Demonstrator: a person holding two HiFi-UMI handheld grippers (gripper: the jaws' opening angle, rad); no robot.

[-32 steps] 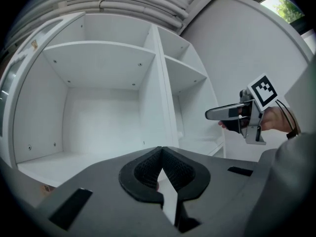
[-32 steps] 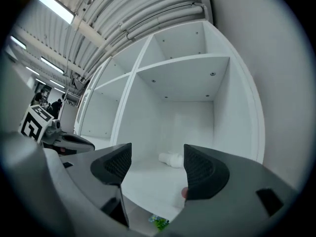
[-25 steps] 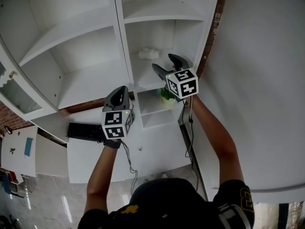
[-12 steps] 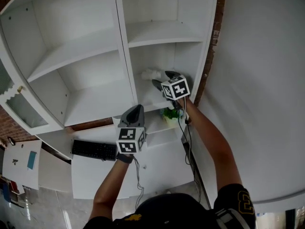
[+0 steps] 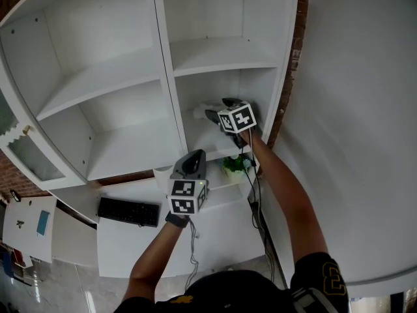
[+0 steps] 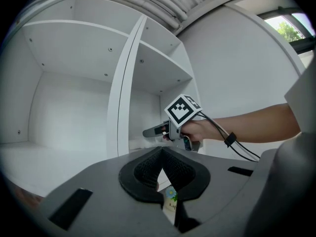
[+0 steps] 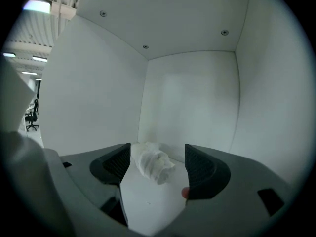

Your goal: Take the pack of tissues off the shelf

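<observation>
Right gripper view, on the shelf (image 7: pixel 148 206)
Right gripper (image 7: pixel 157 158) wide, pack of tissues (image 7: pixel 150 164) (white, crumpled) between its jaws; left gripper (image 6: pixel 161 153) closed, empty.

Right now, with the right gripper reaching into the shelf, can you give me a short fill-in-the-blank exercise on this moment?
1. The right gripper has its jaws ____, with the tissue pack just in front of them.
2. The left gripper has its jaws ____, holding nothing.
3. The tissue pack is ____ in colour.
4. On the desk lies a black ____.
Missing words: open; shut; white; keyboard.
</observation>
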